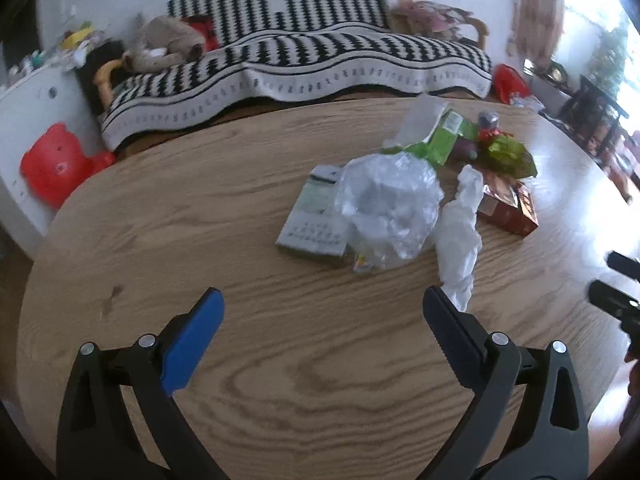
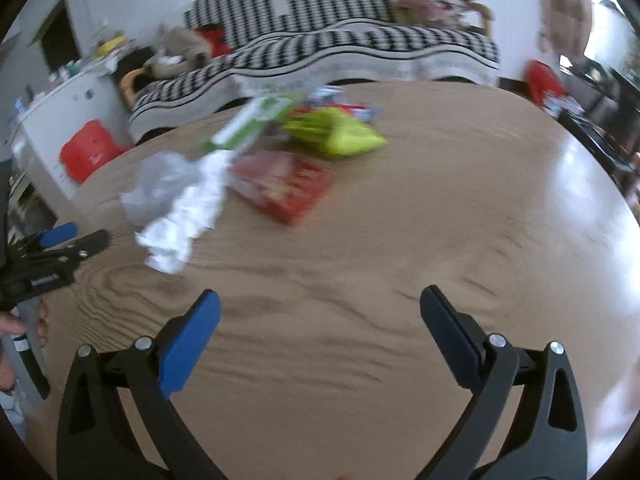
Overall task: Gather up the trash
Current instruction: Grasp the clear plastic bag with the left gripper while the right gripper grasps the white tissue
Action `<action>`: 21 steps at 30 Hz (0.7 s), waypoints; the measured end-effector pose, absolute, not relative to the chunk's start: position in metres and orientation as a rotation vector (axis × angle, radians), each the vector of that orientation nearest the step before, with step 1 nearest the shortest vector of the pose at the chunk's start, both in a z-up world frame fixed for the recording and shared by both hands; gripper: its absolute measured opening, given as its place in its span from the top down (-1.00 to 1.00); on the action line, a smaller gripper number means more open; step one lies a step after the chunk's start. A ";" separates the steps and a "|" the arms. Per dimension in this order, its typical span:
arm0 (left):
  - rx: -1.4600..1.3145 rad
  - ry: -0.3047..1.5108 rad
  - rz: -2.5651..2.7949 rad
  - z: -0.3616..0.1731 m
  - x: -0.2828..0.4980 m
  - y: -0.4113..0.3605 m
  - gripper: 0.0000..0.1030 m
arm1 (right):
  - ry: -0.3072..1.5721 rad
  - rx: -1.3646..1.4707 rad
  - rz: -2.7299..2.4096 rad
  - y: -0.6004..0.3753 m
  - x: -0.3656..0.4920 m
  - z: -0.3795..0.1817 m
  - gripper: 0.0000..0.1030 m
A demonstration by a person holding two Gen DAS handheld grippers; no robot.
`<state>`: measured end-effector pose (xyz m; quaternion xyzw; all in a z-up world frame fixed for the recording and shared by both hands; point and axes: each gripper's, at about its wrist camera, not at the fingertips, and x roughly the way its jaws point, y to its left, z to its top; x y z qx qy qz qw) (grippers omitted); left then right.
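Observation:
Trash lies in a heap on the oval wooden table: a crumpled clear plastic bag, a twisted white tissue, a pale green carton, a red box, a green packet and a yellow-green wrapper. My left gripper is open, low over the table, just short of the tissue's near end. In the blurred right wrist view my right gripper is open over bare wood, with the tissue, red box and yellow-green wrapper ahead to the left.
A sofa with a black-and-white striped cover stands behind the table. A red bear-shaped stool sits at the left by a white cabinet. The left gripper and a hand show at the right wrist view's left edge.

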<state>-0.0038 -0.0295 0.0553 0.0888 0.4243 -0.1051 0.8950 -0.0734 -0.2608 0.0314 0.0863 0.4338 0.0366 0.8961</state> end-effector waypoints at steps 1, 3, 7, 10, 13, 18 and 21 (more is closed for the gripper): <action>0.202 0.880 -0.231 0.053 0.002 -0.034 -0.87 | 0.900 0.176 0.083 -0.254 -0.068 0.032 -0.87; 0.235 0.883 -0.252 0.048 0.007 -0.038 -0.87 | 0.902 0.171 0.100 -0.235 -0.047 0.034 -0.87; 0.240 0.903 -0.269 0.039 0.014 -0.029 -0.87 | 0.923 0.168 0.141 -0.202 -0.008 0.029 -0.87; 0.245 0.914 -0.268 0.034 0.018 -0.020 -0.87 | 0.960 0.184 0.150 -0.188 0.012 0.018 -0.87; 0.247 0.920 -0.269 0.031 0.021 -0.014 -0.87 | 0.993 0.200 0.163 -0.178 0.025 0.007 -0.87; 0.257 0.926 -0.272 0.025 0.027 -0.011 -0.87 | 0.990 0.137 0.168 -0.177 0.025 -0.001 -0.87; 0.268 0.919 -0.283 0.025 0.033 -0.015 -0.87 | 0.992 0.109 0.175 -0.187 0.023 -0.002 -0.69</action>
